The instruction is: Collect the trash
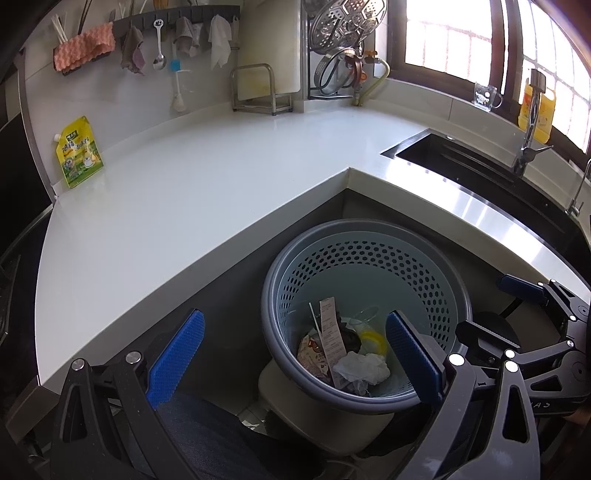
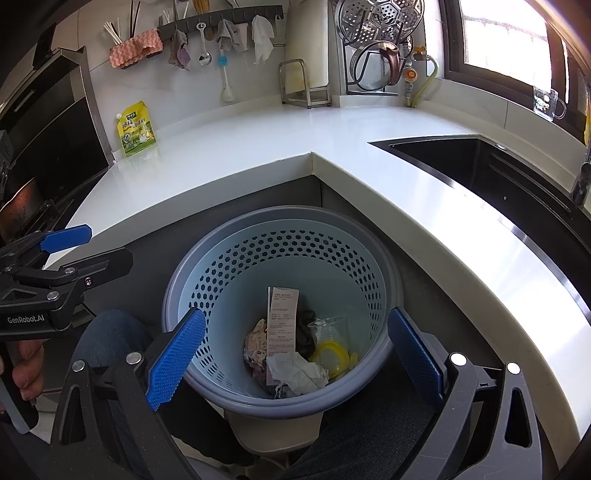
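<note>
Grey-rimmed trash basket (image 2: 280, 402) sits beneath the counter edge (image 2: 312, 162), each hand-held gripper (image 1: 291, 354) (image 2: 295, 356) spread empty above.

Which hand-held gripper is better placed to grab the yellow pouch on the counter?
Left, probably. The pouch stands at the far left of the counter, on the side of the left hand-held gripper; the right hand-held gripper would have to cross it. Both are open.

A home kitchen, this was: white L-shaped counter (image 1: 207, 184), sink (image 1: 458, 158) with tap (image 1: 530, 122) under the window (image 1: 450, 33), cloths and a ladle (image 1: 159, 44) on a wall rail (image 1: 177, 18), pot lids racked (image 1: 340, 48).
</note>
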Tool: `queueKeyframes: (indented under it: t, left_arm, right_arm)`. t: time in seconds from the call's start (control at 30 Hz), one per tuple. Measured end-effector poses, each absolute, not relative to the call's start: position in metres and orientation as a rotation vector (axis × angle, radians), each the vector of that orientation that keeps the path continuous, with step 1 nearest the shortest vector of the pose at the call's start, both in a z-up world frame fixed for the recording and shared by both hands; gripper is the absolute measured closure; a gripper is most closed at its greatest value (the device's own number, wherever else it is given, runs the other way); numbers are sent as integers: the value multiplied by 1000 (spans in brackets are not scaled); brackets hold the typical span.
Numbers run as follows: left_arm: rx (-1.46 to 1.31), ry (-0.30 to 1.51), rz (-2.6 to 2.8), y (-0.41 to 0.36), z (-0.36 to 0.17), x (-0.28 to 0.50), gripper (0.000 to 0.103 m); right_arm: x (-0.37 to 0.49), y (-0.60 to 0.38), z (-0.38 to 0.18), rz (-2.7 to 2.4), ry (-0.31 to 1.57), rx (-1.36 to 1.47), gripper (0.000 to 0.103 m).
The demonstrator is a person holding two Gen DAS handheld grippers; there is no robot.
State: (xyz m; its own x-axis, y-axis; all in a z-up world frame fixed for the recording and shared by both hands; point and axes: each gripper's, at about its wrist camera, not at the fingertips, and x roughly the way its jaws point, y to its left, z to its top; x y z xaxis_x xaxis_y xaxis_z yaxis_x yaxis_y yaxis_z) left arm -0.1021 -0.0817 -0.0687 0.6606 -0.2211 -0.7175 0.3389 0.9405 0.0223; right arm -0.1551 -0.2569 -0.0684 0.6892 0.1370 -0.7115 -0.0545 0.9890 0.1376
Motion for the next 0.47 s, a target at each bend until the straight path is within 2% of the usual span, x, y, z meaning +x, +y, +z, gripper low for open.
queueKeyframes:
  t: [0.47]
  left_arm:
    - [138, 782, -338, -80, -65, -102, 7]
  right_arm:
    - [-156, -260, -71, 106, 805, 118, 9]
